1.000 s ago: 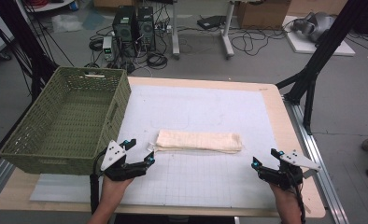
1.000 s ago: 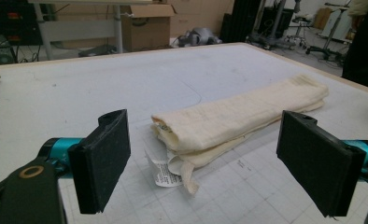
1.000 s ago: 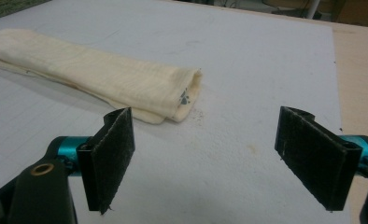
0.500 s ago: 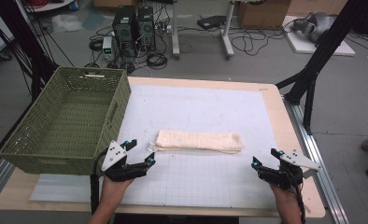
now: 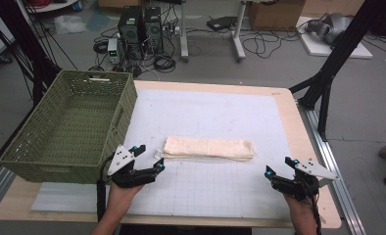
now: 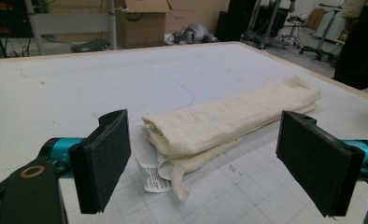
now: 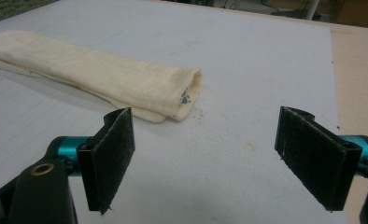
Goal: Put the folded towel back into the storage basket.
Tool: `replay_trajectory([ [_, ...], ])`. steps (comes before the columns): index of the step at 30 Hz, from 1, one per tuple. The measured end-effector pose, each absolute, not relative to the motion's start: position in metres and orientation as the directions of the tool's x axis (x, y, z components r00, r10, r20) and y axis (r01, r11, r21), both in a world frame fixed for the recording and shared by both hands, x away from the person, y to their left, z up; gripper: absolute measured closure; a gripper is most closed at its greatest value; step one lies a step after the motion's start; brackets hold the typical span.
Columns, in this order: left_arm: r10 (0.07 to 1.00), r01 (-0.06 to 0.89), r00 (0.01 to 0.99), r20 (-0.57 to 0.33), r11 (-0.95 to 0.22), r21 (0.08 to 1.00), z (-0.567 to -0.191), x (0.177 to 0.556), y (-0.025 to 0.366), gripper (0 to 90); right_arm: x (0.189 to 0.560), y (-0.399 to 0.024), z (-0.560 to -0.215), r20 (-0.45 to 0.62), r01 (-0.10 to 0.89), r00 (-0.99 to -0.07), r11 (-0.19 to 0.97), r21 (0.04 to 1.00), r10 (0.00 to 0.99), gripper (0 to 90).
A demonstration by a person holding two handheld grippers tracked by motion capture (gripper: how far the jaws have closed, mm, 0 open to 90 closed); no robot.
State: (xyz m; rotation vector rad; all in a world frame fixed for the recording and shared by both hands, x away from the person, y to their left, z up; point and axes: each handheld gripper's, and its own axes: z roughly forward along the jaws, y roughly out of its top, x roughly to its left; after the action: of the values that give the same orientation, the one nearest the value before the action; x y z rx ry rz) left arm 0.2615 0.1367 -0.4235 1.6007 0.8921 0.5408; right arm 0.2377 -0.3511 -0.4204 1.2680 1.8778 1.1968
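Both claws hover low over the near edge of the desk point(image 5: 299, 127), each with its jaws spread wide apart and nothing between them. Left claw point(image 5: 151, 158) sits toward the near left corner, just beside the basket and close to the left end of the towel; right claw point(image 5: 279, 167) sits toward the near right corner, a little apart from the towel's right end.

A white gridded mat point(image 5: 220, 112) covers most of the desk top. A green woven basket point(image 5: 34, 161) stands along the left edge, overhanging it, and looks bare inside.

A cream towel point(image 5: 208, 148), folded into a long strip, lies across the middle of the mat, parallel to the near edge. In the left gripper view its near end shows loose layers and a small white label point(image 6: 153, 177) lying on the mat.
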Motion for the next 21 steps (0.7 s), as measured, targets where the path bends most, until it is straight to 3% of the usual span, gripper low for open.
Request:
replay_trajectory([
  [14, 0.787, 0.290, 0.596, -0.159, -0.026, 0.957, -0.399, 0.289, 0.128, 18.3, 0.238, -0.349, -0.418, 0.032, 0.411, -0.393, 0.144, 0.900, 0.919, 18.8],
  [21, 0.800, 0.369, 0.569, -0.192, -0.040, 0.929, -0.408, 0.321, 0.117, 18.3, 0.240, -0.349, -0.419, 0.031, 0.411, -0.390, 0.144, 0.900, 0.920, 18.8],
])
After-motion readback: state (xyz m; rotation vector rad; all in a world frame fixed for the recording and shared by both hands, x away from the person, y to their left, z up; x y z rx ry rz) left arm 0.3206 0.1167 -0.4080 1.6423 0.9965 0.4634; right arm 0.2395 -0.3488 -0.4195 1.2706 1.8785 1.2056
